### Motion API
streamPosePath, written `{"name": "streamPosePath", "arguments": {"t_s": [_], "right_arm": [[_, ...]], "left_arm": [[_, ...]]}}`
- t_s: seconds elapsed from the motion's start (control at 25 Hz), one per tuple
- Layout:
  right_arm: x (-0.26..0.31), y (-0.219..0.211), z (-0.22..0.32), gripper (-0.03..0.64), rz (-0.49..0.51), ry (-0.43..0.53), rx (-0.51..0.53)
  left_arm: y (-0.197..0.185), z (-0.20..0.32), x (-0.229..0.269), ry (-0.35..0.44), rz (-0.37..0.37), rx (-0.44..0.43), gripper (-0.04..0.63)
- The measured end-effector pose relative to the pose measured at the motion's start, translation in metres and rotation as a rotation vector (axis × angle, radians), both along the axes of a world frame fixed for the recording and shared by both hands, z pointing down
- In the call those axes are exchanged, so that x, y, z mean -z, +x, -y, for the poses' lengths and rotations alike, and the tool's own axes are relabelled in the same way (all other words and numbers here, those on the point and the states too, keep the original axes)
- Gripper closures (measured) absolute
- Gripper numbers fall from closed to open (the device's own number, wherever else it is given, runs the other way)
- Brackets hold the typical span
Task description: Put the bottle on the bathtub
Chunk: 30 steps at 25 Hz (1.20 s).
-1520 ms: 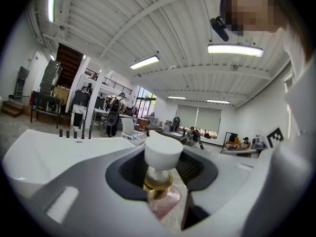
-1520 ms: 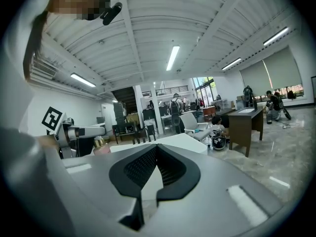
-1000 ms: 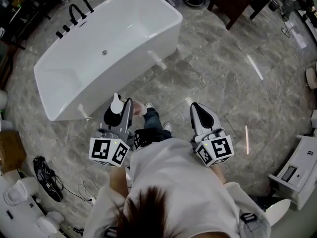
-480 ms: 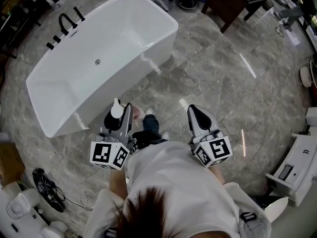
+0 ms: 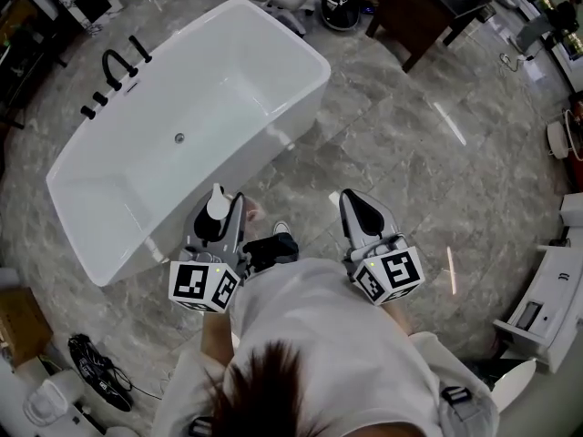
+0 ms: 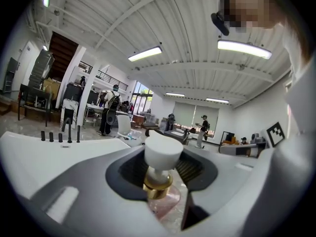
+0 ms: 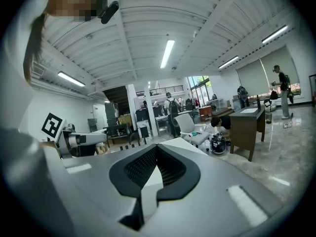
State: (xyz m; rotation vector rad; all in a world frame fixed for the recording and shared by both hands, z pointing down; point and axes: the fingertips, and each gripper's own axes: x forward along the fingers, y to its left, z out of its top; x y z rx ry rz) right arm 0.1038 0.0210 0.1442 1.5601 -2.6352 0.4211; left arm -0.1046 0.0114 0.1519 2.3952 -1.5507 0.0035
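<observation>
One bathtub (image 5: 301,107), white, empty inside, one drain (image 5: 179,137) in its floor. Black tap set (image 5: 116,65) on the far rim (separate pieces too small to count for sure).

One bottle (image 5: 217,207): white cap, gold collar, pinkish clear body. It is not on the tub. It sits pinched between the jaws of the left gripper (image 5: 221,218), held over the grey stone floor (image 5: 392,144) near the tub's near wall. In the left gripper view the cap and collar stand clear of the jaws; most of the body is hidden down between them.

Two grippers, each with one marker cube. Right gripper (image 5: 360,209) has its jaws pressed together at the tips, nothing between them.

One dark wooden desk (image 5: 428,7) at the top, cut off by the frame. White fixtures at the right and lower-left edges are cut off too (can't say what each is). One tangle of black cable (image 5: 96,367) lower left. The person's head and shirt hide the floor below the grippers.
</observation>
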Motion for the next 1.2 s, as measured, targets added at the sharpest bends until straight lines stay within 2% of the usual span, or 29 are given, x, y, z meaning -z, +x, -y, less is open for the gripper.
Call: {"name": "streamPosePath", "arguments": {"t_s": [0.4, 1.2], "right_arm": [[-0.013, -0.008, 0.037, 0.617, 0.011, -0.040, -0.069], [-0.012, -0.011, 0.079, 0.617, -0.031, -0.070, 0.033]], "left_arm": [[-0.021, 0.045, -0.002, -0.007, 0.007, -0.036, 0.393], [-0.027, 0.065, -0.010, -0.043, -0.002, 0.067, 0.393]]}}
